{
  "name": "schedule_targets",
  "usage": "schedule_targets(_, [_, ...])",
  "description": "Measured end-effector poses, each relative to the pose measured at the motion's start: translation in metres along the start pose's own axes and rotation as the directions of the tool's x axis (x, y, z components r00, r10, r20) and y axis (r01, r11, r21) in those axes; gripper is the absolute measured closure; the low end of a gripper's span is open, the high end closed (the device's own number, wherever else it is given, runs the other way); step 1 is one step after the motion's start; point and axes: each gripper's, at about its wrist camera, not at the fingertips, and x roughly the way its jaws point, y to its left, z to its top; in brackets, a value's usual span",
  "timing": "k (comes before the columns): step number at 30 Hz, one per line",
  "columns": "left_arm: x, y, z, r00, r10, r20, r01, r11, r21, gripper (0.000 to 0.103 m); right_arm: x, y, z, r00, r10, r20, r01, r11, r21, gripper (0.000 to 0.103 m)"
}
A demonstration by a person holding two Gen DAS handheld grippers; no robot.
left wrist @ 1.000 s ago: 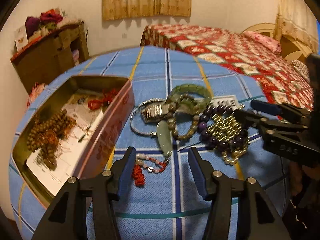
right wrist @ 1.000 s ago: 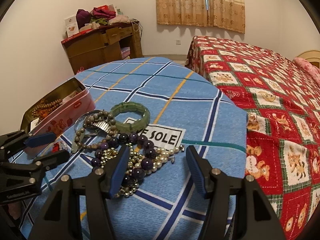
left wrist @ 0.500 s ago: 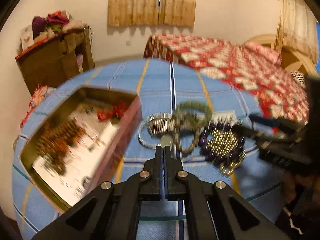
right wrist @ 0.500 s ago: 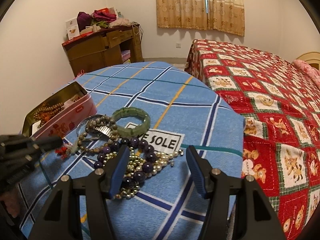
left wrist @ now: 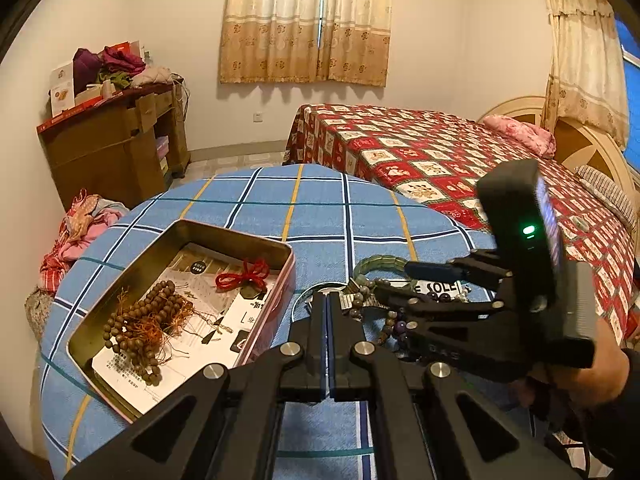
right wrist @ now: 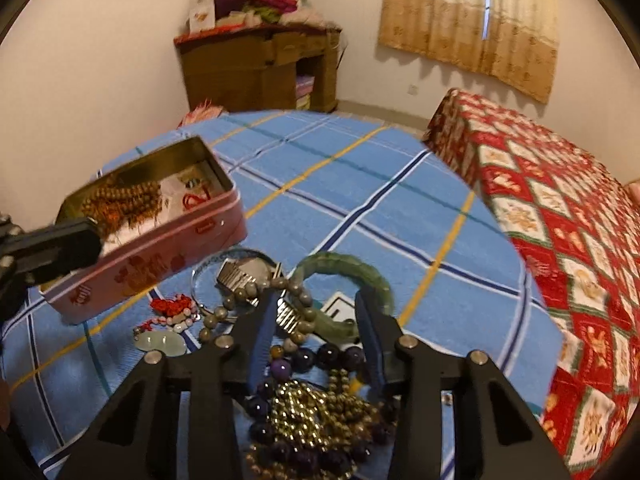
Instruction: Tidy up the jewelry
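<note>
An open pink tin [left wrist: 280, 300] [right wrist: 168, 256] on the blue checked table holds brown wooden beads [left wrist: 144, 324] and a red cord charm [left wrist: 242, 278]. My left gripper [left wrist: 326, 304] is shut with nothing seen between its fingers, raised just right of the tin. My right gripper [right wrist: 316, 320] is open, low over the jewelry pile: green jade bangle [right wrist: 344, 268], metal watch band [right wrist: 240, 276], grey bead bracelet [right wrist: 296, 300], purple beads [right wrist: 304, 360], gold bead chain [right wrist: 316, 412]. A jade pendant [right wrist: 160, 342] on a red-and-white cord [right wrist: 172, 306] lies left of the pile.
A white label card [right wrist: 340, 306] lies under the bangle. A bed with a red patterned cover [left wrist: 440, 160] stands right of the table. A wooden desk with clothes [left wrist: 116, 136] stands at the back left. Clothes lie on the floor [left wrist: 76, 232].
My left gripper has shut and risen away from the pendant, which stays on the table. My right gripper has moved forward and lower over the jewelry pile, still open.
</note>
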Motion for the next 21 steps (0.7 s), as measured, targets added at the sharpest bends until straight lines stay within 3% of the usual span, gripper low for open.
schedule_targets(2, [0.001,0.002,-0.002,1.000,-0.013,-0.007,0.013,1.000,-0.009,0.103,0.005,0.000,-0.001,0.999,0.029,-0.019,-0.029,1.000,-0.007,0.070])
schedule_targets(4, [0.004,0.004,-0.005,1.000,-0.026,-0.016,0.026,0.999,-0.020,0.103,0.004,-0.002,-0.001,0.999,0.043,-0.015,-0.043,0.999,-0.001,0.089])
schedule_targets(5, [0.003,0.003,-0.007,0.999,-0.039,-0.020,0.038,0.999,-0.023,0.103,0.003,-0.001,0.000,0.999,0.049,-0.010,-0.049,0.999,0.005,0.092])
schedule_targets(10, [0.011,-0.014,-0.015,0.997,-0.030,-0.074,0.034,0.998,0.053,0.102,-0.016,0.000,-0.003,0.995,0.083,0.054,-0.085,0.996,0.035,0.093])
schedule_targets(12, [0.019,-0.018,-0.021,0.993,-0.024,-0.118,0.032,0.997,0.067,0.094,-0.032,-0.001,-0.006,0.992,0.086,0.095,-0.092,0.994,0.055,0.093])
schedule_targets(14, [0.026,-0.016,-0.028,0.989,-0.028,-0.142,0.035,0.998,0.050,0.066,-0.047,-0.002,-0.009,0.987,0.088,0.131,-0.099,0.992,0.076,0.093])
schedule_targets(16, [0.028,-0.014,-0.032,0.989,-0.028,-0.144,0.032,0.999,0.029,0.049,-0.060,-0.004,-0.012,0.982,0.089,0.163,-0.106,0.990,0.095,0.093])
schedule_targets(21, [0.036,-0.013,-0.035,0.985,-0.048,-0.168,0.050,0.999,0.011,0.047,-0.074,-0.011,-0.021,0.974,0.108,0.199,-0.137,0.981,0.134,0.093])
